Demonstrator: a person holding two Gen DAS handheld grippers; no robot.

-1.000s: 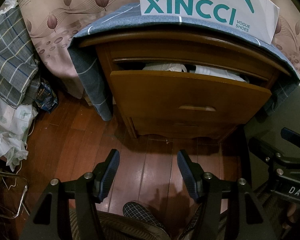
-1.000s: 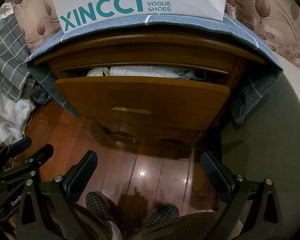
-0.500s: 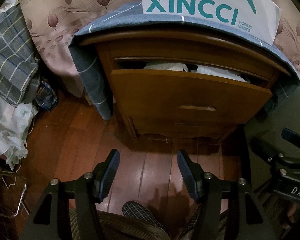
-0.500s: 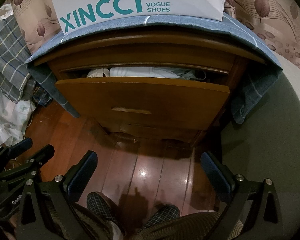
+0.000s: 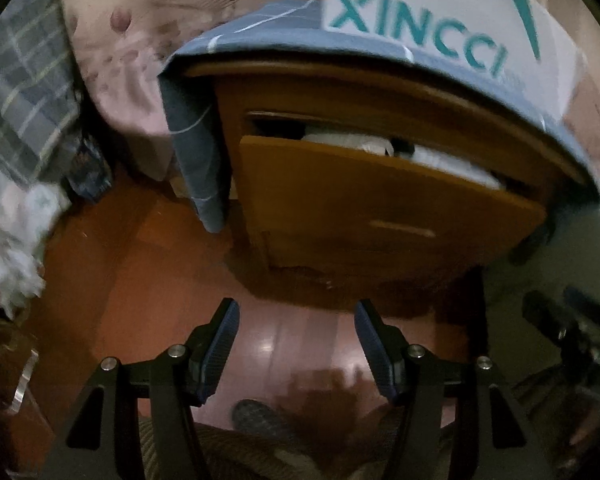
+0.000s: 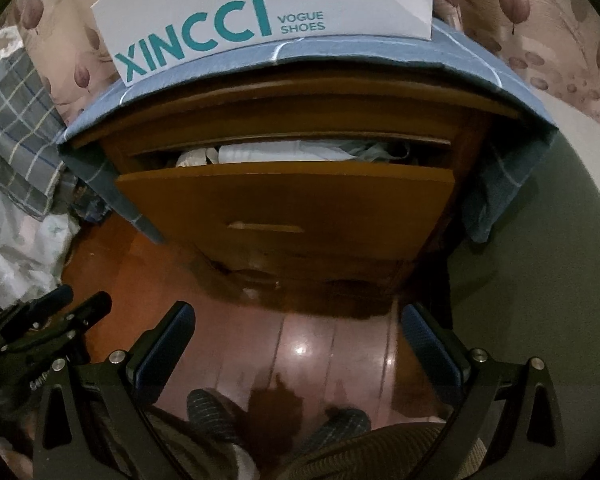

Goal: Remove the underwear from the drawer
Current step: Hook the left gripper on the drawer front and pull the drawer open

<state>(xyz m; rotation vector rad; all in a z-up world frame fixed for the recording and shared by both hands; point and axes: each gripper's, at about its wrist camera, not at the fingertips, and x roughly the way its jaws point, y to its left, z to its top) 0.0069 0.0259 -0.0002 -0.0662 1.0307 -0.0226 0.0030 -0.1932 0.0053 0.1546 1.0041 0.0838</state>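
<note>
Reaching in next: both grippers, left [image 5: 296, 344] & right [image 6: 296, 350], hang w/ fingers apart, empty, over floor; underwear [image 6: 284, 151] sits along drawer [image 6: 288, 204] top edge, so come over front, pinch one fold.

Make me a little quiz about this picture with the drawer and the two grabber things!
1. True or false: the drawer is shut tight.
2. What stands on top of the nightstand? A) a lamp B) a white shoe box C) a teddy bear
3. What is between the jaws of the left gripper and the right gripper?

Key:
1. False. It is pulled out a little, with light folded cloth showing inside.
2. B
3. Nothing. Both are open over the wooden floor.
</note>
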